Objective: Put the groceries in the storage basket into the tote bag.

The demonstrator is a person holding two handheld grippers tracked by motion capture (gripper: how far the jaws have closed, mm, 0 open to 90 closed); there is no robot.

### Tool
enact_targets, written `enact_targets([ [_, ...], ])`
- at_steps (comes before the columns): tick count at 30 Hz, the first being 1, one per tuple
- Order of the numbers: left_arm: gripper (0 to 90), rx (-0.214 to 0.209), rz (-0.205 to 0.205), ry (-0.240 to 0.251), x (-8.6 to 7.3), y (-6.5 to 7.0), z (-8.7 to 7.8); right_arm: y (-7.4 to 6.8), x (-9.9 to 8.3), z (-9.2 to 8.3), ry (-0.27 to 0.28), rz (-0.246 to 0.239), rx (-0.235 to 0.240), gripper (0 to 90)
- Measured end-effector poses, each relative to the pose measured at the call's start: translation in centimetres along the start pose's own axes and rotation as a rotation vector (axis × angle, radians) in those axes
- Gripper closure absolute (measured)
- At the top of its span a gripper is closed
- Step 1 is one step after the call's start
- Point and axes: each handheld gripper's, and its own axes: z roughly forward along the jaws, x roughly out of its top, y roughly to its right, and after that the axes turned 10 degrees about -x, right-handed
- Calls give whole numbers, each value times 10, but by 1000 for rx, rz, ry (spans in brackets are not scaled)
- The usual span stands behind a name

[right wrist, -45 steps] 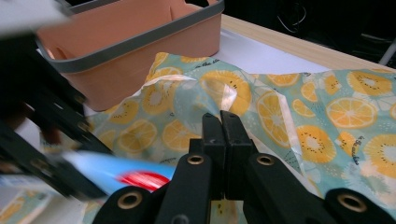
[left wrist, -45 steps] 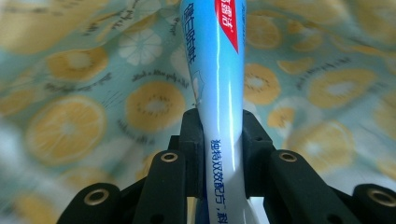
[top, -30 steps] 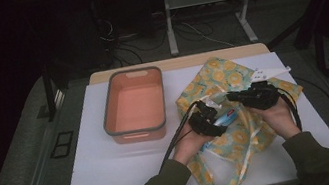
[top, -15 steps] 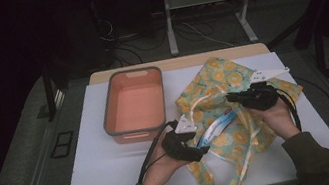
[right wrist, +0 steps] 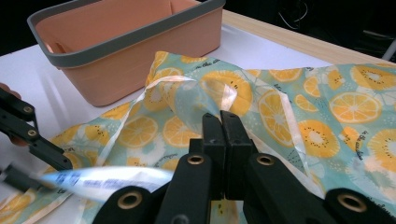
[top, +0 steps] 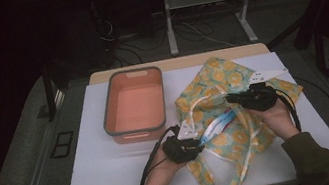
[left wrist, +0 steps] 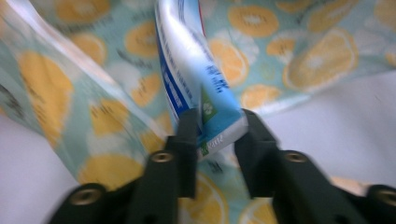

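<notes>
Looking down at the desk (top: pixel 116 181), we've got a fruit-print fabric bag (top: pixel 231 81) lying on the white top, right of a salmon-coloured tub (top: pixel 134 105) with a grey rim. Our left gripper (top: pixel 196 144) sits at the bag's near left edge and its jaws have just been closing; from the left gripper view they now pinch the flat crimped end of a white and blue toothpaste tube (left wrist: pixel 196 84), with the rest of the tube running away from us over the bag's lemon-slice print. In the high view the tube (top: pixel 216 127) lies slantwise across the bag, between the two grippers, its far end pointing toward the bag's mouth. Our right gripper (top: pixel 234 98) is further back on the bag, and in the right gripper view its jaws (right wrist: pixel 222 126) stand pressed together on a raised fold of the bag's fabric (right wrist: pixel 205 100) next to one of the pale ribbon handles (right wrist: pixel 159 84). That same view catches the tub (right wrist: pixel 140 51) just behind the bag and the left gripper's jaws (right wrist: pixel 28 135) low on the left with the tube (right wrist: pixel 107 179) blurred in front. Both hands rest on the bag, sleeves coming in from the near edge.
</notes>
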Motion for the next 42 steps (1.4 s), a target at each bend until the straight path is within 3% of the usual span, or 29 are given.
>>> enact_targets([
  [6,864,32,-12,10,10,-7,9,-1,0,0,1,-2,0,896],
  [11,883,35,-18,0,22,-10,20,-1,1,0,2,-1,-1,896],
  [17,888,22,-22,12,42,-13,39,-1,1,-1,4,-2,2,897],
  [28,875,-13,-74,38,73,-22,79,1,1,-3,8,0,0,897],
  [31,837,-22,-88,70,71,-22,71,2,0,-6,12,4,0,896],
  [37,692,-8,-97,141,56,-15,20,1,1,-10,18,-3,1,897],
  [42,591,19,-82,141,33,-4,-11,-6,2,-15,15,-22,11,897],
])
